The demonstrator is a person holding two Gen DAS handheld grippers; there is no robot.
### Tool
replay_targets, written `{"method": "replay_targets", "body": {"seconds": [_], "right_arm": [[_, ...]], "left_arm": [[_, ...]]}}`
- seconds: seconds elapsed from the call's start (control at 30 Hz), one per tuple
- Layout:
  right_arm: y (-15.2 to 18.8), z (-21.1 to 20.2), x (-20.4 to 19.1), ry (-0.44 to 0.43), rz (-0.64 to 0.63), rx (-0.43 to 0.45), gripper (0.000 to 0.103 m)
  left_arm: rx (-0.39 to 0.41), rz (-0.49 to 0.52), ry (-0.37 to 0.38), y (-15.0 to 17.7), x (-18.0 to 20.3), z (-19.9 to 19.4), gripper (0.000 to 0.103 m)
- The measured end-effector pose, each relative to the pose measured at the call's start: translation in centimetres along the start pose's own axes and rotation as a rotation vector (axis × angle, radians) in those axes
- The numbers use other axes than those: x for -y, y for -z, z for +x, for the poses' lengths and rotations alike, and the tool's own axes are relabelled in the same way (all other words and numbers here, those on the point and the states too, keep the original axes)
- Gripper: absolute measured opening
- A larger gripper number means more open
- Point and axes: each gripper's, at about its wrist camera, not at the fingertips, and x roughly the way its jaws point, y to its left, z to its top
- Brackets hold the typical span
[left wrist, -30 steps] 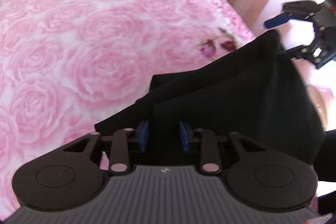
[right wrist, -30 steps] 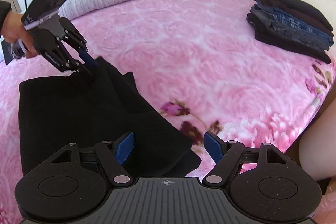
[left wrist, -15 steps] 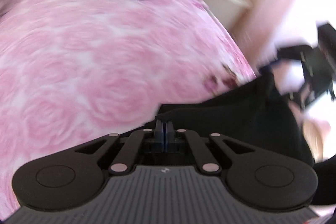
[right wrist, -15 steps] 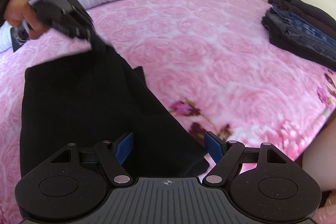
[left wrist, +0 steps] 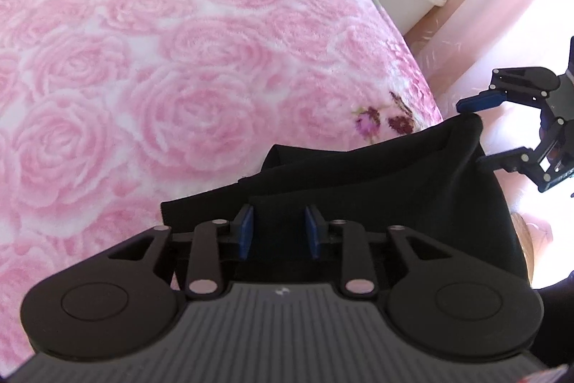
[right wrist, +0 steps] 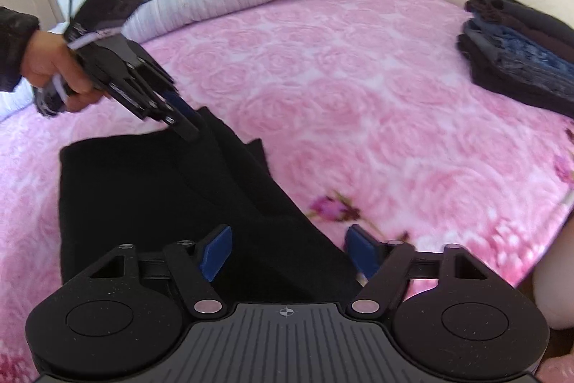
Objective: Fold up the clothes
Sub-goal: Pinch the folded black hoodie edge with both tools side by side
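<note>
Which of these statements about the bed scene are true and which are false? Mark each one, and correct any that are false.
1. The black garment lies on a pink rose-patterned blanket. True.
2. The right gripper is shut. False: its blue pads stand wide apart, over the garment's near edge.
3. A stack of folded dark clothes sits on the far side of the bed. True.
4. The left gripper is clamped tight on the garment. False: its jaws are open, with black cloth lying between them.
5. The stack of folded clothes rests on top of the black garment. False: the two are well apart, with bare blanket between them.
</note>
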Motion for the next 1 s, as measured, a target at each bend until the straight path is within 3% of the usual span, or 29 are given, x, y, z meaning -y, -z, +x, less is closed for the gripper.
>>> {"method": "replay_targets", "body": {"seconds": [0.1, 0.2, 0.23, 0.27, 0.3, 0.37, 0.43, 0.57, 0.7, 0.8, 1.0], "right_arm": [[-1.2, 0.3, -0.1, 0.008, -0.018, -0.005, 0.064], [-1.8, 0.7, 0.2, -0.011, 0.017, -0.052, 0.061], [-1.6, 1.2, 0.2, -0.015, 0.026, -0.086, 0.053], [-1.4, 1.6, 0.3, -0.019, 0.034, -0.120, 0.030], [-1.3, 1.8, 0.4, -0.022, 0.045, -0.140, 0.019], [-1.2, 1.5, 0.7, -0.019, 0.061, -0.136, 0.015], [-1.7, 0.6, 0.7, -0.006, 0.047, -0.093, 0.015], [-1.3, 1.8, 0.8, 0.005, 0.047, -0.080, 0.015], [-1.1, 2.2, 0.8, 0.025, 0.033, -0.049, 0.015], [-1.0, 2.4, 0.8, 0.040, 0.023, -0.026, 0.014], [-2.0, 1.9, 0.7, 0.070, 0.005, 0.034, 0.014]], "left_arm": [[-0.010, 0.023, 0.003, -0.1, 0.0, -0.1, 0.003], [-0.001, 0.054, 0.005, 0.5, 0.3, -0.7, 0.000], [0.013, 0.059, -0.002, 0.7, 0.4, -1.0, 0.000], [0.030, 0.061, -0.011, 0.9, 0.5, -1.3, 0.000], [0.065, 0.053, -0.019, 1.1, 0.6, -1.9, 0.000], [0.140, 0.026, -0.034, 1.4, 0.7, -3.2, 0.000], [0.163, -0.004, -0.041, 1.8, 0.4, -3.3, 0.000], [0.136, -0.035, -0.069, 2.6, -0.3, -1.4, 0.001], [0.200, -0.027, -0.104, 2.3, 0.1, -3.1, 0.001], [0.184, -0.073, -0.109, 2.8, -1.0, -2.2, 0.001], [0.206, -0.048, -0.135, 1.7, -0.4, -1.3, 0.001]]}}
